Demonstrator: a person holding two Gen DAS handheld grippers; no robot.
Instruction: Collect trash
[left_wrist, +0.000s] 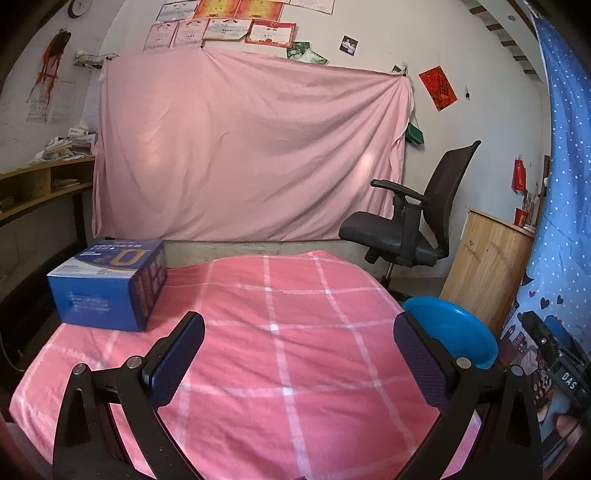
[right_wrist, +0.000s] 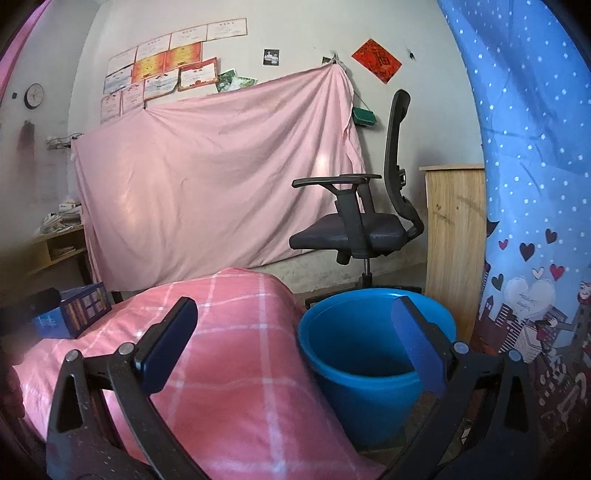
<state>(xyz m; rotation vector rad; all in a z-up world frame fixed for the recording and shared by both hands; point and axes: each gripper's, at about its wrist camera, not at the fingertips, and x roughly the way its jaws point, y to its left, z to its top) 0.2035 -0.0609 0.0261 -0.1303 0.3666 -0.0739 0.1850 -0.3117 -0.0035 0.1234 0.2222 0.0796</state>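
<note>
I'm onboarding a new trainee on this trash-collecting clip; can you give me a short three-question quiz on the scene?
1. True or false: the left gripper holds something.
2. What stands on the floor beside the checked pink cloth? A) blue bucket B) green crate C) white bag
3. Which item rests on that cloth at its far left corner?

Key:
1. False; both it and the right gripper are open with nothing between the fingers.
2. A, the blue bucket.
3. The blue box.
</note>
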